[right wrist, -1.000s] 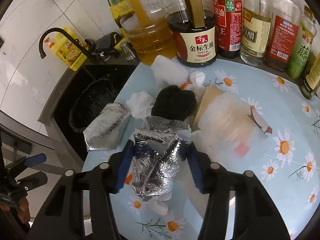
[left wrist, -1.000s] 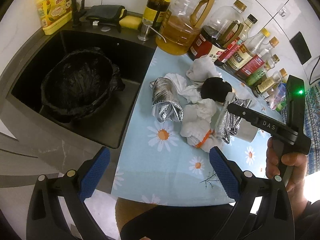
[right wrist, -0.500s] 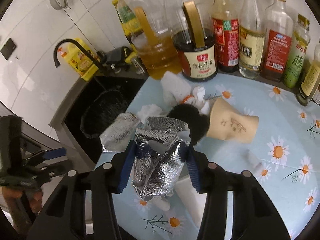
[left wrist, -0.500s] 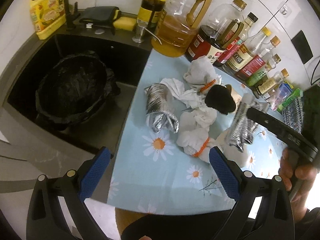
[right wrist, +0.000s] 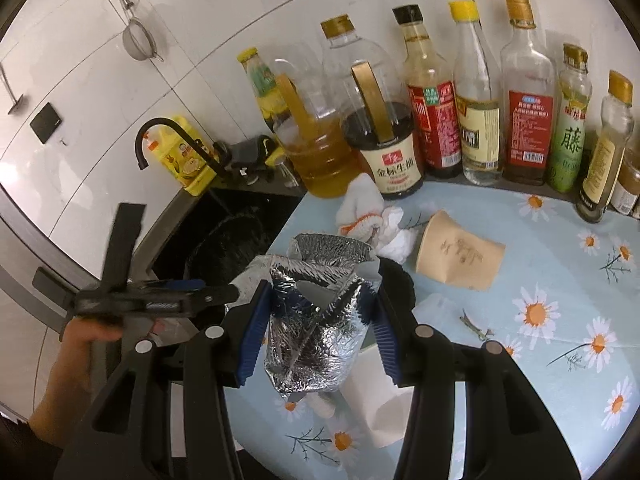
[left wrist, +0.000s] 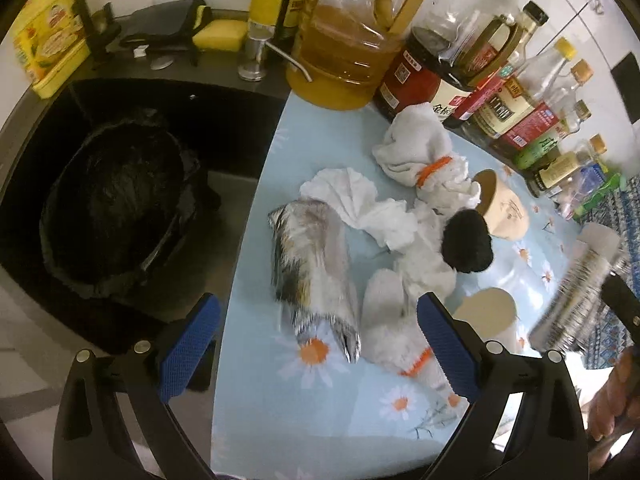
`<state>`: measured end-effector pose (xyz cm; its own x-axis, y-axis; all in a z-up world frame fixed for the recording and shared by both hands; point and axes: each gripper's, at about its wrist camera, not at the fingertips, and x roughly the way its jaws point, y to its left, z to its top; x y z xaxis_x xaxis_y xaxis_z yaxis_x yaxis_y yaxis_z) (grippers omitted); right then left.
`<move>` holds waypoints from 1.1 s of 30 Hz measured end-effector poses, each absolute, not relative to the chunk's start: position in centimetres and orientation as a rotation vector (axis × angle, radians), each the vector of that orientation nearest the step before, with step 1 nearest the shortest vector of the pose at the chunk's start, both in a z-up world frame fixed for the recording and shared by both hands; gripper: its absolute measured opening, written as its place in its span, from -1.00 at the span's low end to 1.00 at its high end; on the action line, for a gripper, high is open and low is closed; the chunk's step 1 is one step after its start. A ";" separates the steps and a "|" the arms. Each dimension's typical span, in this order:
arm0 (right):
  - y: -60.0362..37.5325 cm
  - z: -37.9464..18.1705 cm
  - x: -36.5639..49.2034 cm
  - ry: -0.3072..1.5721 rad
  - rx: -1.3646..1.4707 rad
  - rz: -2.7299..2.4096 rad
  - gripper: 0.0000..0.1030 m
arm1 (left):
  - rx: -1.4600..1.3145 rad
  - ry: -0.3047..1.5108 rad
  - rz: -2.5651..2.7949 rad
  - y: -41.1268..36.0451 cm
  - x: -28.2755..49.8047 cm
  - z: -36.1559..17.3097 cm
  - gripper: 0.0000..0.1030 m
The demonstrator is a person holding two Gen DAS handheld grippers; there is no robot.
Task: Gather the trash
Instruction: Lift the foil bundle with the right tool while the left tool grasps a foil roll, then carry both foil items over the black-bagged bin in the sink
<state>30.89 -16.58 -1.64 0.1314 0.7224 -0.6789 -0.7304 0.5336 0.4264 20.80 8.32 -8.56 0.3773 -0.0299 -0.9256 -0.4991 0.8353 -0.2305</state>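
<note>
My right gripper [right wrist: 318,330] is shut on a crumpled silver foil bag [right wrist: 316,316], lifted off the daisy-print cloth. The same bag shows blurred at the right edge of the left wrist view [left wrist: 576,296]. My left gripper [left wrist: 316,340] is open, hovering above a second silver foil bag [left wrist: 312,268] that lies on the cloth. Around it lie white tissues [left wrist: 360,204], white socks with orange bands [left wrist: 424,152], a black ball of fabric [left wrist: 466,246] and a tan paper cup on its side [left wrist: 502,210]. A black-lined trash bin [left wrist: 116,204] sits in the sink to the left.
A row of oil, soy sauce and vinegar bottles [right wrist: 440,120] stands along the back wall. A black faucet [right wrist: 168,140] and yellow detergent bottle [right wrist: 188,160] are behind the sink. A second paper cup [left wrist: 486,310] lies near the left gripper's right finger. The table's front edge is close below.
The right gripper has risen with the foil bag, away from the pile. The left gripper has moved in and down over the other foil bag, which now looks larger between its fingers.
</note>
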 end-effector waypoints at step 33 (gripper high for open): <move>-15.5 -2.7 30.3 1.017 -0.009 1.087 -0.04 | -0.521 1.154 0.373 9.8 21.1 -9.0 -0.01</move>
